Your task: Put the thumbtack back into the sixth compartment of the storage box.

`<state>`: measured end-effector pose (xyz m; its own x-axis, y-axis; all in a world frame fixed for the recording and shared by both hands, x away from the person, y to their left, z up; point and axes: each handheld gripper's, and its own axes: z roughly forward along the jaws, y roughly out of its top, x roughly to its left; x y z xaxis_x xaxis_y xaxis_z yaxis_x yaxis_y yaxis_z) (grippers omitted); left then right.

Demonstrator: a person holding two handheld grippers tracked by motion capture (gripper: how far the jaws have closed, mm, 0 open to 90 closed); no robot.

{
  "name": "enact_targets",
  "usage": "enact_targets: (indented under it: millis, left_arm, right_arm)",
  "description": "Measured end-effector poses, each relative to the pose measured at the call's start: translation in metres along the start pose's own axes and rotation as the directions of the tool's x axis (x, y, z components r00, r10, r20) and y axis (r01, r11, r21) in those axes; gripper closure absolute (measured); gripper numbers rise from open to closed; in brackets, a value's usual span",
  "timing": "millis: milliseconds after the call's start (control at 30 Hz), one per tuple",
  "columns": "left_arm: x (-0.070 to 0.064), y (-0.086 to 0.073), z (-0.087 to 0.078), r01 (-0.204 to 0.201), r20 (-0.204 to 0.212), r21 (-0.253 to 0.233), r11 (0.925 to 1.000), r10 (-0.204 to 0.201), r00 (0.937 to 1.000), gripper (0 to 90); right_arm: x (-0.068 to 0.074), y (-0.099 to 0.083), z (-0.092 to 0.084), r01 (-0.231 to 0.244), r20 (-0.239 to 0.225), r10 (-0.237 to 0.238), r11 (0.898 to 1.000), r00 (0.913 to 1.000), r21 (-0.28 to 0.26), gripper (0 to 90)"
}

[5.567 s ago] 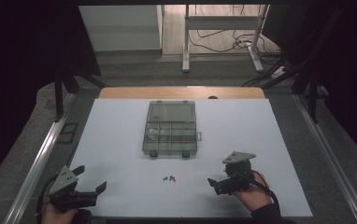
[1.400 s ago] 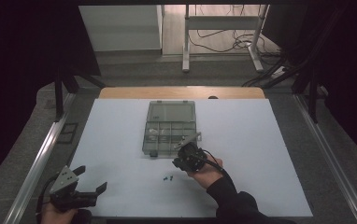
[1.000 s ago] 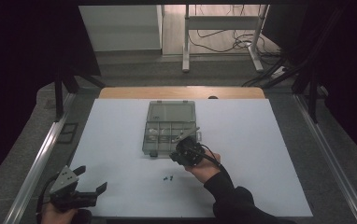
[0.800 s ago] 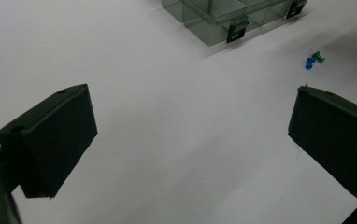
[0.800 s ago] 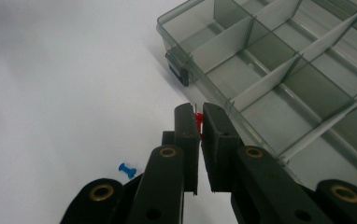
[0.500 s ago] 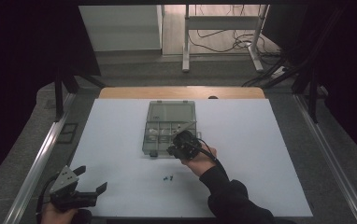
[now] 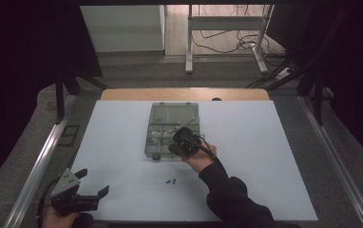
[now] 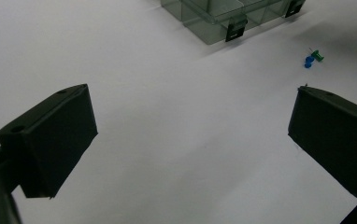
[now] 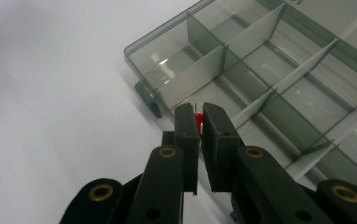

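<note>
A clear grey compartment box (image 7: pixel 170 124) lies open in the middle of the white table. My right gripper (image 7: pixel 183 141) hovers over its near compartments, shut on a small red pushpin (image 9: pixel 198 119) whose tip pokes up between the jaws, above the box's near edge (image 9: pixel 167 93). A blue pushpin (image 8: pixel 308 62) and a green pushpin (image 8: pixel 317 56) lie together on the table in front of the box; from the high view they are two tiny specks (image 7: pixel 171 181). My left gripper (image 7: pixel 85 187) rests at the near left corner, open and holding nothing (image 8: pixel 190 140).
The box has black latches (image 8: pixel 236 31) on its near side. The white table sheet (image 7: pixel 265 156) spreads wide to the right and left of the box. A metal rail (image 7: pixel 37 166) runs along the left edge.
My right gripper has travelled from the pushpins near the table's front up and left to the box, carrying the red pushpin. The left gripper has stayed put.
</note>
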<state>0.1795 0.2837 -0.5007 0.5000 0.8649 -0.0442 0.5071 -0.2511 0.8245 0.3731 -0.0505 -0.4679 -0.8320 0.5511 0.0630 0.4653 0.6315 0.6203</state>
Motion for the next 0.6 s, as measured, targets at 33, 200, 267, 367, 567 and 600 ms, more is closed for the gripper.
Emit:
enact_targets:
  millis: [33, 200, 267, 367, 567, 600]
  left_arm:
    - [0.0, 0.0, 0.0, 0.0, 0.0, 0.0, 1.0, 0.0, 1.0, 1.6]
    - [0.0, 0.0, 0.0, 0.0, 0.002, 0.0, 1.0, 0.0, 1.0, 1.6]
    - [0.0, 0.0, 0.0, -0.001, 0.001, 0.002, 1.0, 0.001, 1.0, 1.6]
    - [0.0, 0.0, 0.0, -0.001, 0.002, 0.002, 1.0, 0.001, 1.0, 1.6]
    - [0.0, 0.0, 0.0, -0.002, 0.002, 0.002, 1.0, 0.002, 1.0, 1.6]
    - [0.0, 0.0, 0.0, -0.002, 0.003, 0.001, 1.0, 0.002, 1.0, 1.7]
  right_arm:
    - [-0.001, 0.001, 0.001, -0.001, 0.003, 0.001, 1.0, 1.0, 0.0, 84.1]
    - [-0.005, 0.006, 0.006, -0.009, 0.017, 0.009, 1.0, 0.9998, 0.003, 84.0]
    - [-0.006, 0.008, 0.008, -0.01, 0.021, 0.009, 1.0, 0.9997, 0.007, 83.9]
    - [-0.008, 0.011, 0.012, -0.012, 0.028, 0.012, 1.0, 0.9995, 0.011, 83.8]
    - [-0.008, 0.016, 0.021, -0.005, 0.029, 0.005, 1.0, 0.9996, 0.027, 83.7]
    - [-0.008, 0.017, 0.023, -0.004, 0.031, 0.003, 1.0, 0.9995, 0.031, 83.7]
